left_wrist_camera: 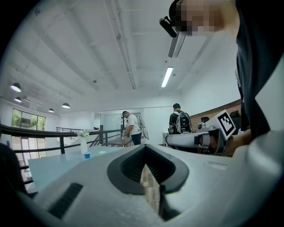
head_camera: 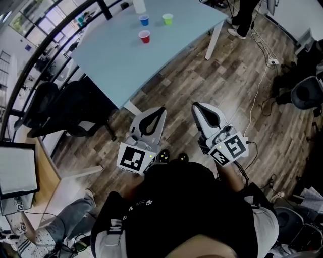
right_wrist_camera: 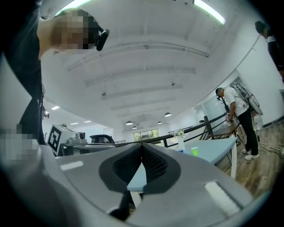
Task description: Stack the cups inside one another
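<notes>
Three small cups stand apart at the far end of a pale blue table (head_camera: 126, 65): a red cup (head_camera: 145, 36), a blue cup (head_camera: 144, 20) and a green cup (head_camera: 167, 19). My left gripper (head_camera: 159, 109) and right gripper (head_camera: 196, 106) are side by side over the wooden floor, well short of the table, both shut and holding nothing. In the left gripper view the jaws (left_wrist_camera: 144, 148) meet, with the blue cup (left_wrist_camera: 87, 155) and green cup (left_wrist_camera: 102, 153) far off. From the right gripper (right_wrist_camera: 142, 144) the green cup (right_wrist_camera: 195, 151) and blue cup (right_wrist_camera: 180, 150) show small; the red one is hidden.
A white vase (head_camera: 140, 6) stands behind the cups. Black chairs (head_camera: 55, 111) crowd the table's left side, and a railing runs behind it. Cables (head_camera: 257, 90) trail over the floor at right near an office chair (head_camera: 308, 93). People stand beyond the table (left_wrist_camera: 132, 128), and one stands at its far end (right_wrist_camera: 237, 115).
</notes>
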The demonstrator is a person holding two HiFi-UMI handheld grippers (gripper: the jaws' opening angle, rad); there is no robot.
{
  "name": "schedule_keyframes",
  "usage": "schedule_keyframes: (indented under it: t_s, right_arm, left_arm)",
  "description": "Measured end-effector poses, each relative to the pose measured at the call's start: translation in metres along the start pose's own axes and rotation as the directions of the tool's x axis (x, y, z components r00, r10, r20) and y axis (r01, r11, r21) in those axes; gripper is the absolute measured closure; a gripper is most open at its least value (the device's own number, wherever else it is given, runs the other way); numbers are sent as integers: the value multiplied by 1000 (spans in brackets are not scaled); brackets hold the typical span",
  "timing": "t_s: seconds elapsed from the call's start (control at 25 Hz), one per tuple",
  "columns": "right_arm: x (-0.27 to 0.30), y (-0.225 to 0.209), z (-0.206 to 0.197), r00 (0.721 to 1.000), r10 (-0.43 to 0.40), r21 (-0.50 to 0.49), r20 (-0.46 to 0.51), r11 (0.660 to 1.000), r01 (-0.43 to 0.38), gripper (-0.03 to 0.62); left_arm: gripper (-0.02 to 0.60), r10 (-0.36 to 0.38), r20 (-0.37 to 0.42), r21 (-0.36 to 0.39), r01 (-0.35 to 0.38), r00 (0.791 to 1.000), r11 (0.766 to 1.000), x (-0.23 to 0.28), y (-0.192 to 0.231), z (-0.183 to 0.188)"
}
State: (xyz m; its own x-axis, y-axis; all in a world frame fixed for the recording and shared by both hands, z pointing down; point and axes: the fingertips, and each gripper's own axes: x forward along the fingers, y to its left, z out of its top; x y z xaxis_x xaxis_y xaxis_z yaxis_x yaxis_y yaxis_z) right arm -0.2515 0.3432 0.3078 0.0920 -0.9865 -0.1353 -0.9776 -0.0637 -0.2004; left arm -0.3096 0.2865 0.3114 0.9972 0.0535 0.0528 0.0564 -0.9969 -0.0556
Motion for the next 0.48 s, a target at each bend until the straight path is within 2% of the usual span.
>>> schedule_keyframes:
  t_s: [0.2, 0.48]
  right_arm:
    - [-13, -2, -5, 1000, 21, 6, -13, 1000, -21, 595]
    - [-32, -4, -10, 1000, -5, 15, -21, 1000, 5, 597]
  left_arm:
    - [594, 18, -4, -2, -18, 1000, 1000, 1, -13, -4]
    - [594, 0, -23, 2, 0, 1000, 1000, 1, -29, -11]
